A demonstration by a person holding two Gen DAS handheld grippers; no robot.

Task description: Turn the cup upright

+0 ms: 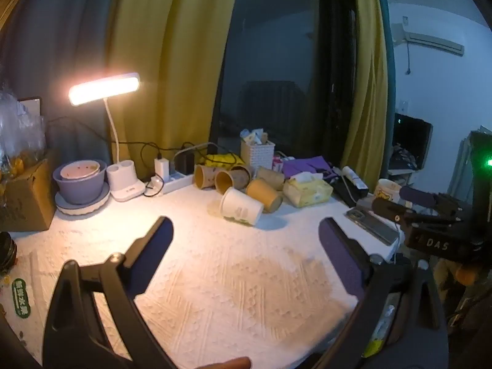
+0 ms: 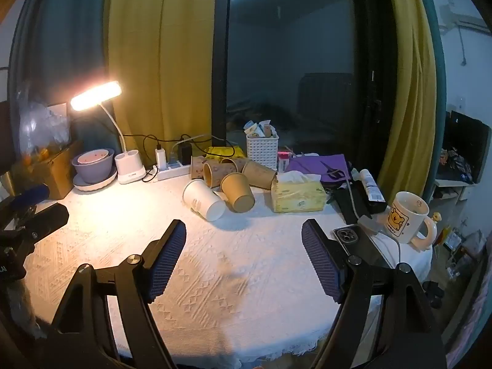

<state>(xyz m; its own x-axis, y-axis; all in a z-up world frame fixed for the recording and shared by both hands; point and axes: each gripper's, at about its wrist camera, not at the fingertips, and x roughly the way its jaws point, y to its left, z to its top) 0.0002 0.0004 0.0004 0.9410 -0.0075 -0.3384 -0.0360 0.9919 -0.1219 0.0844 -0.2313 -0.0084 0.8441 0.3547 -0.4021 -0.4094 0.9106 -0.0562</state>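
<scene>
A white paper cup (image 1: 241, 206) lies on its side on the white tablecloth, also in the right wrist view (image 2: 203, 200). Behind it several brown paper cups (image 1: 264, 195) (image 2: 237, 191) lie tipped over in a cluster. My left gripper (image 1: 246, 230) is open and empty, above the cloth in front of the cups. My right gripper (image 2: 244, 230) is open and empty, also short of the cups. The right gripper shows at the right edge of the left wrist view (image 1: 399, 203); the left gripper shows at the left edge of the right wrist view (image 2: 52, 206).
A lit desk lamp (image 2: 95, 95), purple bowl (image 2: 93, 166), power strip (image 2: 172, 170), white basket (image 2: 262, 149), tissue pack (image 2: 297, 195), phone (image 2: 347, 235) and bear mug (image 2: 407, 216) ring the table (image 2: 215, 276). Yellow curtains and a dark window stand behind.
</scene>
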